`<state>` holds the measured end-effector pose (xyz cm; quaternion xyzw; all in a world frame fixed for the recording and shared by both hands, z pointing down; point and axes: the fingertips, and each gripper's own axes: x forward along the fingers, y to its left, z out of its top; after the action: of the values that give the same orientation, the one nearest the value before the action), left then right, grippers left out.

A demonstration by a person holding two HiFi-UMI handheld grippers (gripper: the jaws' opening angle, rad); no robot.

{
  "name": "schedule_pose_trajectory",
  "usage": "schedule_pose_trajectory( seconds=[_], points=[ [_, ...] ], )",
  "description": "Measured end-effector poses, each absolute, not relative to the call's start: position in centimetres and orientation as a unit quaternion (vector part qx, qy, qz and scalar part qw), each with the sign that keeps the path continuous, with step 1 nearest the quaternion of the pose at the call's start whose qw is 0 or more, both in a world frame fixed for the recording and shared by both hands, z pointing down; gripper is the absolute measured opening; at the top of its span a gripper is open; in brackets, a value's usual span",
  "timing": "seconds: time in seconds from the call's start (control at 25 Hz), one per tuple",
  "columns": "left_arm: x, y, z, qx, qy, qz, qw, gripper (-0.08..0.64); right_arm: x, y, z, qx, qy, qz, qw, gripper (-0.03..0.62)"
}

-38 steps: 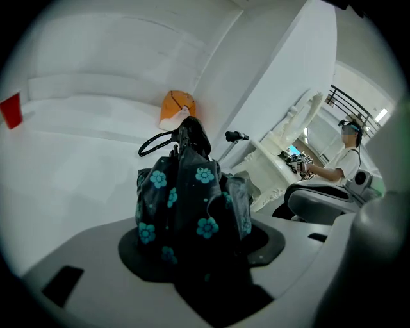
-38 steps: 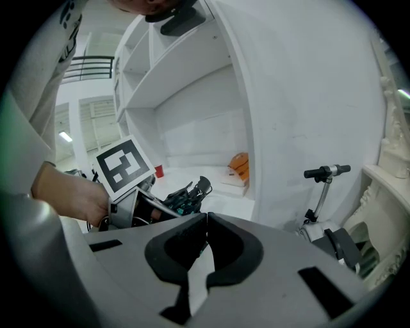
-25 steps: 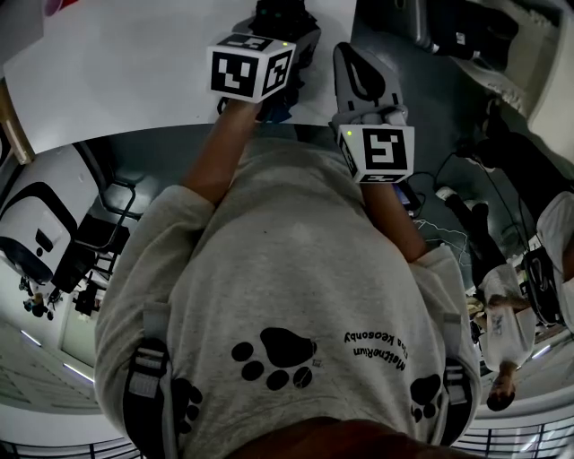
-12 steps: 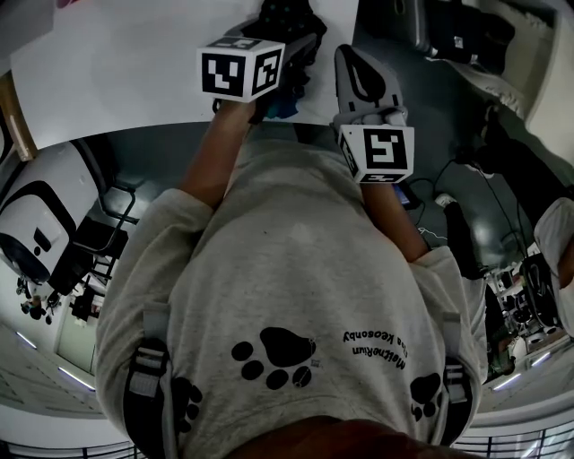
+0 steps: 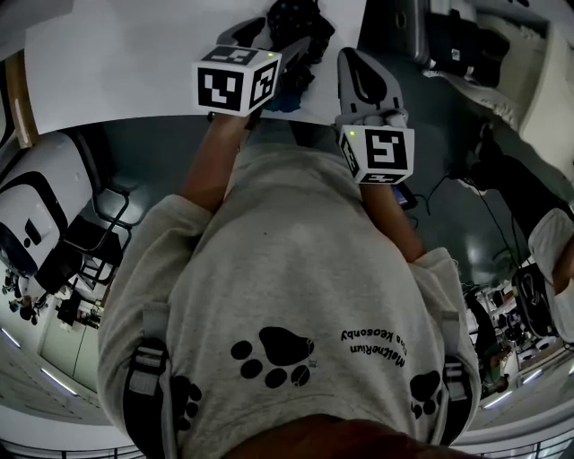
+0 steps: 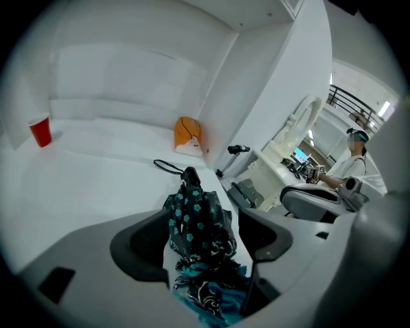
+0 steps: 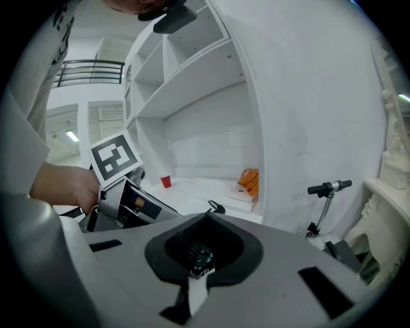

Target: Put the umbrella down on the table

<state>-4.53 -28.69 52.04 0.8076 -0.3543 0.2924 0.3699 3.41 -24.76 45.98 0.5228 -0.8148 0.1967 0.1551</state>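
Note:
The folded umbrella (image 6: 195,221), black with teal flowers, lies on the white table (image 5: 134,63), its strap loop pointing away; in the head view the umbrella (image 5: 291,22) shows beyond the marker cubes. My left gripper (image 6: 202,242) stands just above it, and its jaws have just been opening. They are now wide apart with the umbrella between them, and the pads do not press on it. In the head view the left gripper (image 5: 273,43) hangs over the table's near edge. My right gripper (image 5: 352,58) is beside it to the right, with jaws together and nothing held; the right gripper (image 7: 205,219) shows the same in its own view.
A red cup (image 6: 40,132) and an orange-and-white pack (image 6: 188,134) stand far back on the table. A scooter (image 7: 327,192) leans by the wall right of the table. White shelves (image 7: 186,70) rise behind. A seated person (image 6: 355,157) is off to the right.
The left gripper's marker cube has drifted left and nearer the camera, uncovering more of the umbrella on the table. The right gripper has hardly shifted.

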Motion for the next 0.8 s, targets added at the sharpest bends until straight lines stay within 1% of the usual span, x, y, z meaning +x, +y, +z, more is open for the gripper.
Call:
schedule_pose_trajectory(
  seconds=[0.08, 0.12, 0.16, 0.2, 0.24, 0.4, 0.52, 0.8],
  points=[
    [-4.6, -28.1, 51.0, 0.816, -0.348, 0.284, 0.363, 0.341, 3.0, -24.4, 45.3, 0.521, -0.818, 0.19, 0.154, 0.032],
    [-4.7, -27.9, 50.4, 0.82, -0.349, 0.28, 0.356, 0.321, 2.8, -24.2, 45.0, 0.52, -0.82, 0.187, 0.153, 0.032],
    [-4.8, -27.7, 49.9, 0.823, -0.354, 0.276, 0.348, 0.221, 2.8, -24.0, 44.7, 0.519, -0.821, 0.184, 0.151, 0.032],
    [-4.8, -27.4, 49.4, 0.826, -0.358, 0.271, 0.341, 0.099, 2.8, -23.7, 44.4, 0.519, -0.822, 0.182, 0.149, 0.032],
    [-4.7, -27.1, 49.1, 0.829, -0.359, 0.265, 0.338, 0.071, 2.8, -23.5, 44.2, 0.519, -0.823, 0.179, 0.147, 0.032],
    [-4.2, -25.7, 48.1, 0.838, -0.353, 0.25, 0.334, 0.025, 2.8, -22.9, 43.4, 0.516, -0.829, 0.166, 0.14, 0.032],
    [-4.2, -24.8, 47.0, 0.843, -0.354, 0.235, 0.33, 0.02, 2.7, -22.5, 42.5, 0.515, -0.832, 0.155, 0.137, 0.032],
    [-4.7, -23.1, 43.3, 0.854, -0.38, 0.195, 0.297, 0.018, 2.0, -21.3, 40.1, 0.508, -0.841, 0.134, 0.126, 0.032]
  ],
)
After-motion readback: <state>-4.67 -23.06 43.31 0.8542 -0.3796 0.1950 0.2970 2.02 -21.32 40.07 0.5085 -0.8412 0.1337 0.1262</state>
